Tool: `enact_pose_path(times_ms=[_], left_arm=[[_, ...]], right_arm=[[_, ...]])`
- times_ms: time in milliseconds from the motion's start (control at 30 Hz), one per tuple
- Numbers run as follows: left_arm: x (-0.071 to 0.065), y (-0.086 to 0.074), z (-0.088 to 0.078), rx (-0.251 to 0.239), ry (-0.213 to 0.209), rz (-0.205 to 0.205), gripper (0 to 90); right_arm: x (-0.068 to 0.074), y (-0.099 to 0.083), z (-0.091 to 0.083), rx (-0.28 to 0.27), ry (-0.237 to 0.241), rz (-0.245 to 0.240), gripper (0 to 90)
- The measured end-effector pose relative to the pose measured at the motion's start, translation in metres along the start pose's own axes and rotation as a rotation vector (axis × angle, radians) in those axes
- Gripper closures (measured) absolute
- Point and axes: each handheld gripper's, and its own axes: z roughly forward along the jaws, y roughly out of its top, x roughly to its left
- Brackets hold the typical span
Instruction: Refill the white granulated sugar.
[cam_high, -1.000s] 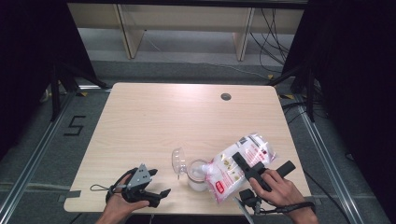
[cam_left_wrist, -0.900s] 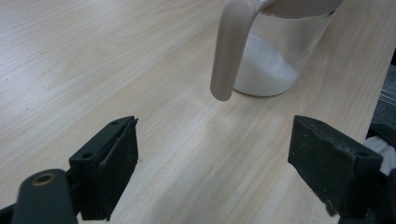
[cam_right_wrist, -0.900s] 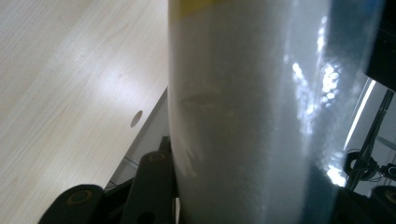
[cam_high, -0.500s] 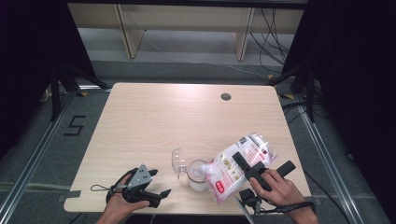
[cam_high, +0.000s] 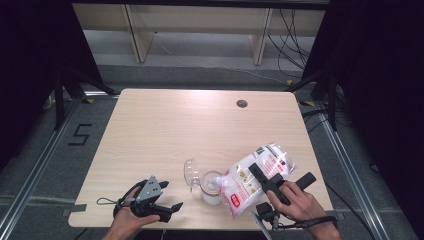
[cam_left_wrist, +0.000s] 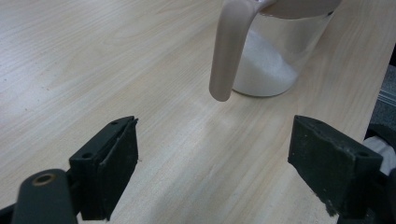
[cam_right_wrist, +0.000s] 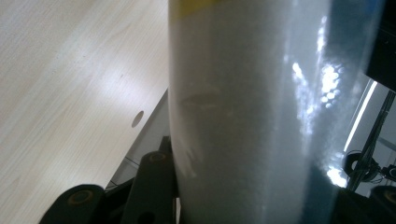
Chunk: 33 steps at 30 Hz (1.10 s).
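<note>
While the bag (cam_high: 257, 177) of white powder stayed tilted over the glass jar (cam_high: 212, 187), nothing on the table shifted from the pictures a second before: both hands held their places and the bag kept the same slant, its lower corner at the jar's mouth. The right gripper (cam_high: 265, 176) had its jaws closed on the bag's middle, near the table's near right corner. In the right gripper view the clear plastic wall of the bag (cam_right_wrist: 252, 116) stood pressed between the jaws. That stillness suggested a slow pour under way, with the jar already holding a layer of powder (cam_left_wrist: 264, 70) and more likely to follow.

Resting idle at the near left, the left gripper (cam_high: 167, 212) had its jaws spread wide with nothing between them, pointed toward the jar with its hinged lid (cam_high: 190, 171) open.

Pale wood-grain table (cam_high: 190, 125) carried a small dark cable hole (cam_high: 242, 103) near its far edge. Beyond it stood light wooden shelving (cam_high: 200, 30), loose cables (cam_high: 285, 30) and black curtains (cam_high: 380, 90); a floor mark like a "5" (cam_high: 80, 135) lay to the left.
</note>
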Motion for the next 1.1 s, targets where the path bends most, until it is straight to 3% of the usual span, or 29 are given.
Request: enact_pose_path(times_ms=[33,1100], left_arm=[[-0.001,-0.0001,0.0007,-0.011,-0.012,-0.016,15.6],[-0.0006,-0.0007,0.0012,-0.021,-0.007,-0.017,15.6]], right_arm=[[-0.0003,0.0,0.0,0.0,0.001,-0.001,68.3],[-0.0014,-0.0018,-0.0013,0.0,0.001,0.003,69.6]])
